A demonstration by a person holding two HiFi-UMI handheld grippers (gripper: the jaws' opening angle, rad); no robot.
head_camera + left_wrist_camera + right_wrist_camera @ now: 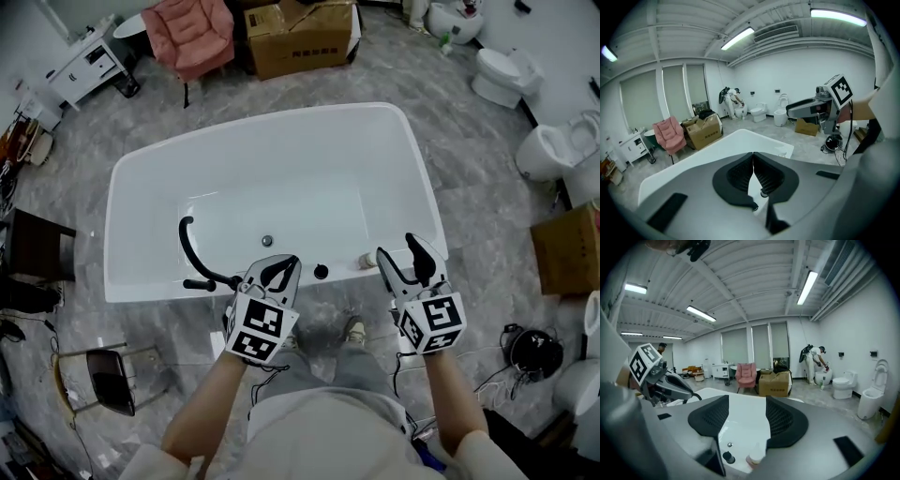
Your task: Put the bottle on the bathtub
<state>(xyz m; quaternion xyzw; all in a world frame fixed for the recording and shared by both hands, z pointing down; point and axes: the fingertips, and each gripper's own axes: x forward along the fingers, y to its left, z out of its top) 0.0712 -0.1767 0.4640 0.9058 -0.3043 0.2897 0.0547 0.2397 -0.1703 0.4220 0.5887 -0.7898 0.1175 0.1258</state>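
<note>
while the left gripper (pixel 281 267) and right gripper (pixel 398 248) hang above the bathtub (pixel 141 169), the bottle (pixel 367 260) rests on its near rim.
left jaws are pressed together, empty; the bottle sits just left of the right jaws, which gape on nothing.

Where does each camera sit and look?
Head view: on the person's head, looking down at the bathtub; forearms, left gripper and right gripper show.
Left gripper view: on that gripper, looking across the bathtub; shut jaws show.
Right gripper view: on that gripper, looking across the bathtub; open jaws show.
Both gripper views share the pink chair.
</note>
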